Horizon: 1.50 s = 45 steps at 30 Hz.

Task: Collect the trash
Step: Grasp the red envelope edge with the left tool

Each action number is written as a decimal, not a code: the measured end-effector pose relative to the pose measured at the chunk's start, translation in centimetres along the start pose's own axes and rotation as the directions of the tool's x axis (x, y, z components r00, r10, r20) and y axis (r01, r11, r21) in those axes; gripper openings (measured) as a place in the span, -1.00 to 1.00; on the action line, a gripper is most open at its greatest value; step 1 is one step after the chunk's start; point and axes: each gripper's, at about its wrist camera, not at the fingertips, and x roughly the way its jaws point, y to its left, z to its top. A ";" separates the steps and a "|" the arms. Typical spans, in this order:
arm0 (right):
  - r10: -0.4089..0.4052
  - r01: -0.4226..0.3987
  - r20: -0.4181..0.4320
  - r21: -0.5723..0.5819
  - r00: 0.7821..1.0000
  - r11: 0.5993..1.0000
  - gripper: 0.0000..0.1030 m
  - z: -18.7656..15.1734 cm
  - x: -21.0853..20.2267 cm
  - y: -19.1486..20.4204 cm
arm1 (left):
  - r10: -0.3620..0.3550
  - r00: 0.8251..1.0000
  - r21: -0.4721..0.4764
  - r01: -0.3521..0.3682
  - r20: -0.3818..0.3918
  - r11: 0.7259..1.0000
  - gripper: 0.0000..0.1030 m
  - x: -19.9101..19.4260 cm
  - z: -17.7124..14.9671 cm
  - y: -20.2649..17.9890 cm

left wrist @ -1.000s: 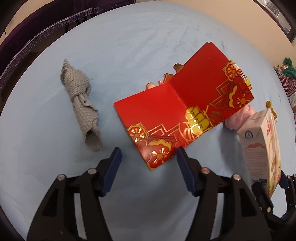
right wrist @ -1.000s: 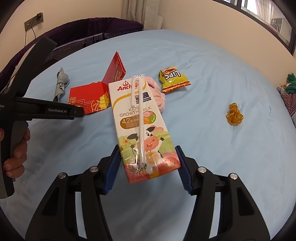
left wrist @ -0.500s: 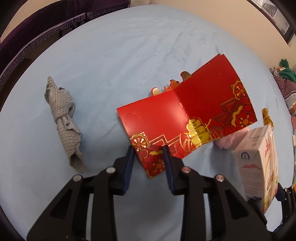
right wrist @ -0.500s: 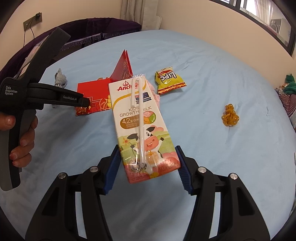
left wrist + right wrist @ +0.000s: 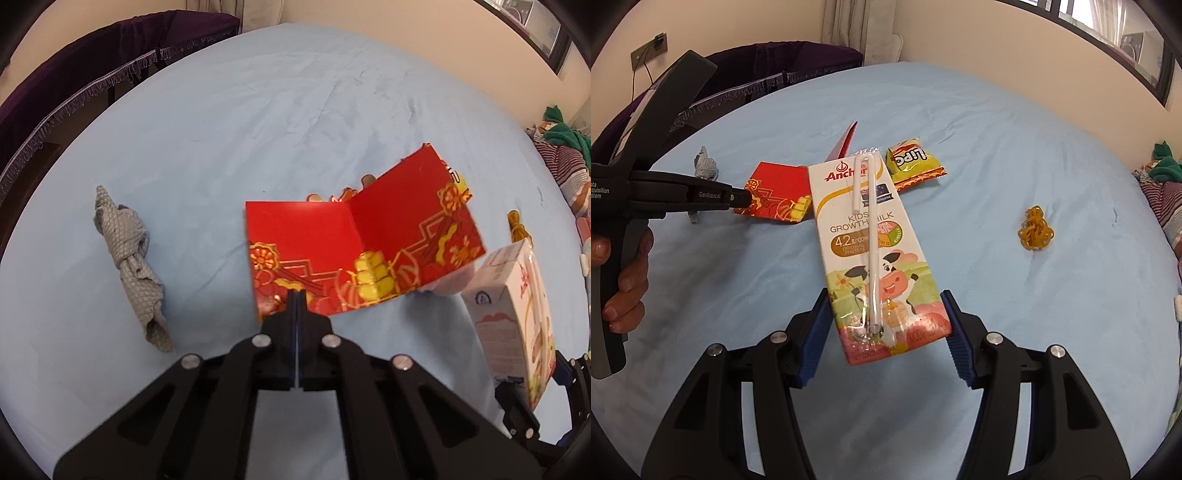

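A folded red card with gold print [image 5: 354,251] hangs just above the blue bedsheet, and my left gripper [image 5: 297,295] is shut on its near lower edge. From the right wrist view the same red card [image 5: 777,192] shows at mid left, pinched by the left gripper [image 5: 744,197], which a hand holds. My right gripper [image 5: 886,325] is shut on the bottom of a milk carton [image 5: 873,251] with a straw taped to its front. That milk carton [image 5: 517,314] also shows at the right edge of the left wrist view.
A twisted grey cloth [image 5: 129,262] lies left of the card. A yellow snack packet [image 5: 912,162] and a clump of yellow rubber bands [image 5: 1036,229] lie on the blue bedsheet [image 5: 997,122]. Something pink [image 5: 452,282] shows under the card. A dark purple cover [image 5: 92,70] borders the far left.
My left gripper's jaws went from wide apart to shut on the red card's lower edge, and the card has lifted and shifted. The right gripper keeps the milk carton still.
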 end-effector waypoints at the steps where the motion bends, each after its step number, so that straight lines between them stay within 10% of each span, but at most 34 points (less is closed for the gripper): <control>1: -0.003 0.003 0.000 0.001 1.000 1.000 0.08 0.0 -0.1 -0.1 | 0.000 1.000 0.011 0.000 0.000 1.000 -0.99 -0.1 -0.1 -0.3; 10: -0.028 0.029 -0.004 0.028 1.000 0.999 0.08 -0.1 -0.4 -1.8 | -0.005 0.999 0.175 -0.003 0.046 0.985 -0.88 -1.2 -0.8 -4.9; 14: -0.044 0.045 -0.010 0.044 0.999 0.998 0.08 -0.5 -0.3 -3.1 | 0.006 0.997 0.239 -0.024 0.077 0.971 -0.02 -0.9 -1.1 -6.9; 16: -0.049 0.049 -0.015 0.053 0.999 0.997 0.08 -0.6 -0.2 -3.7 | 0.018 0.994 0.268 -0.047 0.110 0.962 0.06 -1.0 -1.2 -7.8; 27: -0.055 0.057 -0.022 0.078 0.998 0.995 0.08 -0.9 0.6 -5.6 | 0.069 0.984 0.285 -0.114 0.162 0.952 0.04 0.9 1.1 -9.8; 34: -0.051 0.052 -0.013 0.086 0.999 0.995 0.08 -0.6 0.8 -6.1 | 0.053 0.984 0.278 -0.098 0.168 0.955 -0.77 1.2 2.3 -9.8; 45: -0.030 0.030 0.001 0.062 1.000 0.998 0.08 -0.9 -0.5 -4.8 | 0.056 0.980 0.215 -0.097 0.192 0.972 -0.92 -2.6 0.7 -7.3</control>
